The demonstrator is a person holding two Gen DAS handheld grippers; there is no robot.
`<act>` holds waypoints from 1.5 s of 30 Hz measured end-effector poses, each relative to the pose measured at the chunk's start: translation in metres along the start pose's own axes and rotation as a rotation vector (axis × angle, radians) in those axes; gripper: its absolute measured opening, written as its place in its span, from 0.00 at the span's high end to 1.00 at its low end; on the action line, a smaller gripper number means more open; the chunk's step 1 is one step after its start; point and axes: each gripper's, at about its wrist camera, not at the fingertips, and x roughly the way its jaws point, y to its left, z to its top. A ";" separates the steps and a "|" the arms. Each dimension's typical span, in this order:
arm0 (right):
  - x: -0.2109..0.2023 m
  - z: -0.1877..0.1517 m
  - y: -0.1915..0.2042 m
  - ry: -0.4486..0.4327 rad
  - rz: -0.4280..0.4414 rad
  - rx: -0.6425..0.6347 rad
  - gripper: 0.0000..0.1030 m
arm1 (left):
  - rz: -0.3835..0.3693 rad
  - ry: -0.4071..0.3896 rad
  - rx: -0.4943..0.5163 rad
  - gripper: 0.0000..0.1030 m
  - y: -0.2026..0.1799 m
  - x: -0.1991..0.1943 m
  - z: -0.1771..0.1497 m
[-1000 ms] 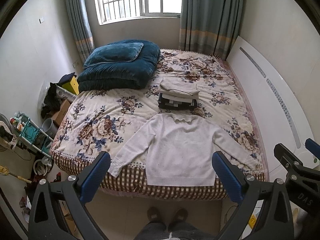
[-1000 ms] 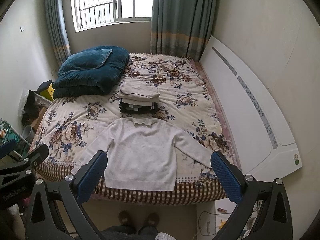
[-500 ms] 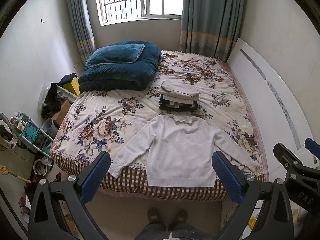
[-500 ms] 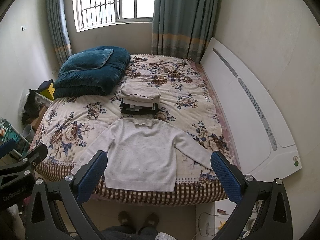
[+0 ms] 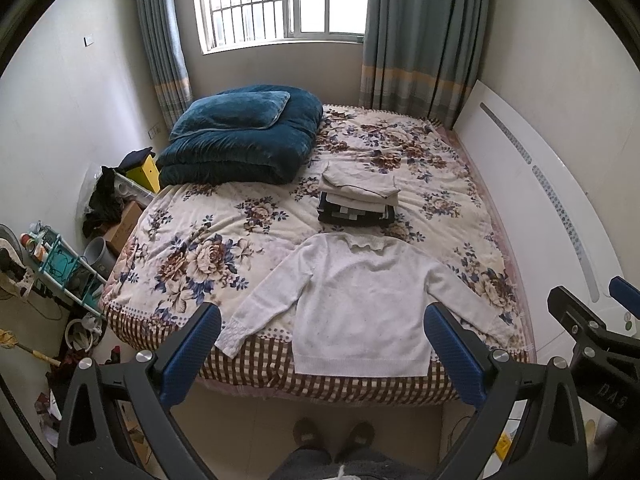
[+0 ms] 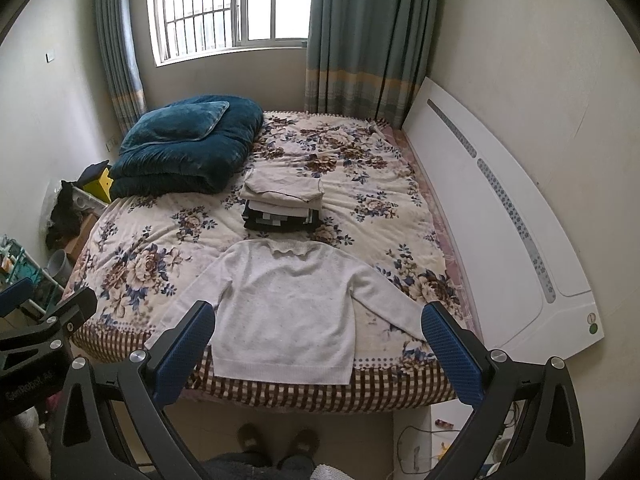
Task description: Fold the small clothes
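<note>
A white long-sleeved sweater lies flat on the floral bed, sleeves spread, hem at the near edge. It also shows in the right wrist view. Behind it sits a stack of folded clothes, also in the right wrist view. My left gripper is open and empty, held high in front of the bed. My right gripper is open and empty beside it; its body shows at the right in the left wrist view.
A folded teal quilt with a pillow lies at the bed's far left. A white headboard panel runs along the right side. Clutter and a small rack stand on the floor at the left. The person's feet are below.
Both grippers have drifted slightly; the view barely shifts. The sweater and stack have not moved.
</note>
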 end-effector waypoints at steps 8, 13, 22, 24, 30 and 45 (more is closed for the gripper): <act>-0.002 0.001 -0.001 -0.003 0.003 0.000 0.00 | 0.000 -0.007 -0.001 0.00 0.001 -0.001 0.001; -0.008 0.009 0.003 -0.005 0.001 -0.002 0.00 | 0.000 -0.010 -0.003 0.00 0.002 -0.003 0.002; -0.008 0.022 0.004 0.008 0.018 0.033 0.00 | 0.009 -0.054 -0.003 0.00 0.003 0.000 0.008; 0.002 0.025 -0.005 0.008 0.038 0.091 0.00 | 0.020 -0.101 0.003 0.00 0.004 0.009 0.013; 0.092 -0.015 -0.081 0.084 -0.026 0.409 0.00 | 0.078 -0.143 0.022 0.00 -0.001 0.083 0.021; 0.420 -0.220 -0.377 0.328 -0.177 1.109 0.25 | 0.265 0.209 0.121 0.00 -0.078 0.411 -0.023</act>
